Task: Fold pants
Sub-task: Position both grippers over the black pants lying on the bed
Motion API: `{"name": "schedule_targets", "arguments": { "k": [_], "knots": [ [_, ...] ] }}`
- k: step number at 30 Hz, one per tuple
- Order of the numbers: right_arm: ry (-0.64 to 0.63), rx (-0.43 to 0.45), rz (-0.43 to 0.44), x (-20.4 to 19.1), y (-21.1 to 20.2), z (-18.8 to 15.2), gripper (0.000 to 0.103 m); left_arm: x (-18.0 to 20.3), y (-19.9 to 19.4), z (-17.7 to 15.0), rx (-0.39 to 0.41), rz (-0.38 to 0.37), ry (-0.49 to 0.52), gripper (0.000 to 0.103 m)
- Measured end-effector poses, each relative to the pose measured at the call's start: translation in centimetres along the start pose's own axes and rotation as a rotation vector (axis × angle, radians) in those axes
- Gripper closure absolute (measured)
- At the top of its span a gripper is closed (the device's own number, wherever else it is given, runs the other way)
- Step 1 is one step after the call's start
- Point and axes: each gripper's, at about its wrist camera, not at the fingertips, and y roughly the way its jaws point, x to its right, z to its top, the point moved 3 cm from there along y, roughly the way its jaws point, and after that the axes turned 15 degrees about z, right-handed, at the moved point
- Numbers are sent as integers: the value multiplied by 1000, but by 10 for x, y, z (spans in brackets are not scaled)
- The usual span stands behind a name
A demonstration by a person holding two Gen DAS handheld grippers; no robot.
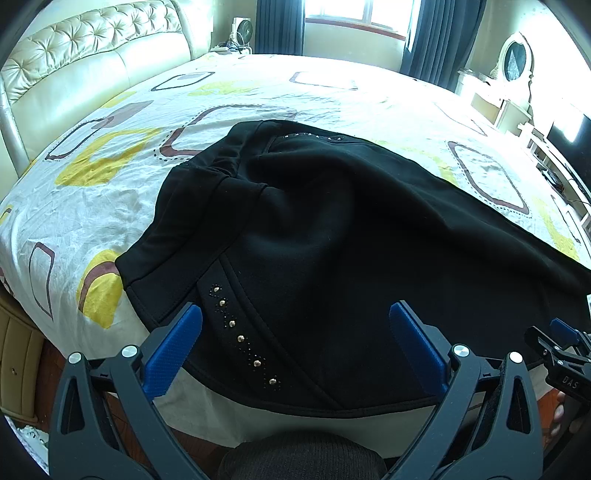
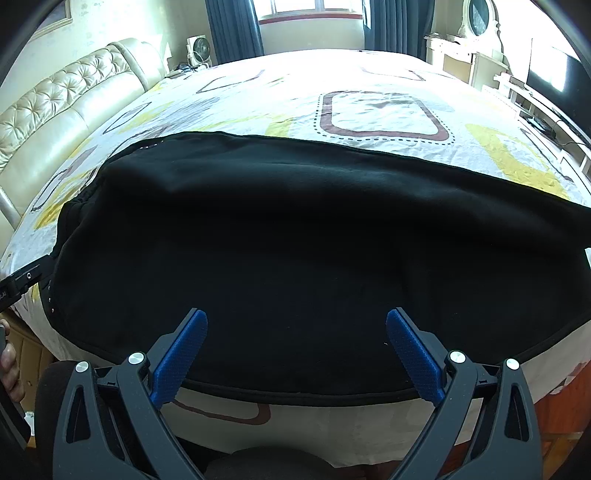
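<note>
Black pants [image 1: 332, 229] lie spread flat on the bed, waistband to the left, legs running right; a line of small studs [image 1: 240, 338] marks the near pocket seam. They also fill the right wrist view [image 2: 295, 240]. My left gripper [image 1: 295, 314] is open and empty, hovering over the near edge by the waist. My right gripper [image 2: 295, 317] is open and empty over the near edge of the legs. The right gripper's tip also shows at the left wrist view's right edge [image 1: 565, 343].
The bed [image 1: 110, 206] has a white sheet with yellow and brown shapes. A tufted cream headboard [image 1: 92, 55] stands left. A fan [image 1: 242, 31], window curtains [image 1: 279, 26] and a dresser with an oval mirror [image 1: 515, 59] stand beyond.
</note>
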Motion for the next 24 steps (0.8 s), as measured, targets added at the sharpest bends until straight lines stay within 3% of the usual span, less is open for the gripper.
{"name": "schedule_targets", "arguments": {
  "k": [8,12,17,24],
  "knots": [
    [23,-18,76,4,-2,5,6,2,-7,7,0,-54,20,2],
    [31,-14,80,10,-3,8,6,-2,-10,16,49,-35,38,2],
    [62,-30,79,20,0,6,6,-2,-2,15,-45,-49,50,2],
    [74,-54,134,18,-1,6,6,0,1,13,-72,-73,55,2]
  ]
}}
